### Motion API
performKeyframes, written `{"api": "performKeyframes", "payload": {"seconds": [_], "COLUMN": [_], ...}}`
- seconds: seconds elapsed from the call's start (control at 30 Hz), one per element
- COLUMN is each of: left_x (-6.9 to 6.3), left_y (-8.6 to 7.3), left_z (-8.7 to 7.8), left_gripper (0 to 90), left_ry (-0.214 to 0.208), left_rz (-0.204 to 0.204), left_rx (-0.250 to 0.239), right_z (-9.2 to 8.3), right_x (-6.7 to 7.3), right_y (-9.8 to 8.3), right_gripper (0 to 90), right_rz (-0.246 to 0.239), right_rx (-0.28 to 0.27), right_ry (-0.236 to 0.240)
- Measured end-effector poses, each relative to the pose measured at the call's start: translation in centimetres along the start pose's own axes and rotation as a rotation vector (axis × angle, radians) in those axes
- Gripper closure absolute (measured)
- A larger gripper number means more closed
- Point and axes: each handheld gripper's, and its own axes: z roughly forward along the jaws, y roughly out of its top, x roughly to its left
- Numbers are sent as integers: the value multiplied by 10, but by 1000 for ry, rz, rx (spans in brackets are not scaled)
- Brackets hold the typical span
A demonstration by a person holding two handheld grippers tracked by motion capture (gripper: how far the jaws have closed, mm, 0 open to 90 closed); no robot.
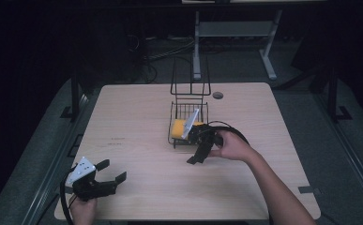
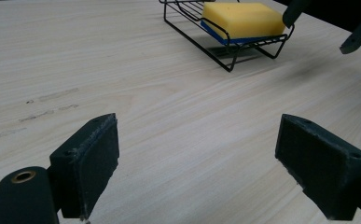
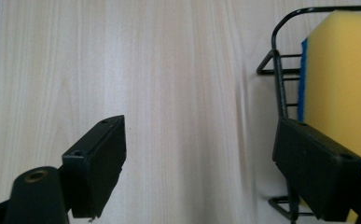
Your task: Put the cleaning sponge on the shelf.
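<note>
Jaws of the right gripper (image 3: 199, 163) stand wide apart with nothing between them, bare wood in the gap; one jaw hangs at the near rim of the wire basket (image 3: 281, 84), though contact with the wire cannot be told. Sponge (image 3: 341, 74), yellow with a blue underside, lies flat inside that basket, just past that jaw. From the high view the right gripper (image 1: 199, 152) sits just in front of the basket (image 1: 177, 140) near the table's middle, a hand (image 1: 233, 146) gripping it, black cable looping over it. Left gripper (image 2: 197, 172) jaws also spread wide, empty, above plain tabletop; its view shows the sponge (image 2: 243, 19) in the basket (image 2: 232, 58) well ahead. High view puts the left gripper (image 1: 111, 176) at the near left corner of the table (image 1: 132, 117), well apart from the basket, grey plate on top. Basket's tall wire handle stands upright at its far end
</note>
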Motion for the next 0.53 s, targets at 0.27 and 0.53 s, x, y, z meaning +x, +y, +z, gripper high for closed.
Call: {"api": "performKeyframes", "payload": {"seconds": [0.27, 0.53], "left_x": [0, 0], "left_y": [0, 0], "left_z": [0, 1], "left_gripper": [128, 128], "left_ry": [2, 4], "left_rz": [1, 4], "left_rx": [0, 4], "right_z": [3, 1], "right_x": [9, 18], "right_y": [-15, -31], "right_gripper": [171, 171], "right_rz": [10, 24], "right_rx": [-1, -9], "right_ry": [4, -2]}}
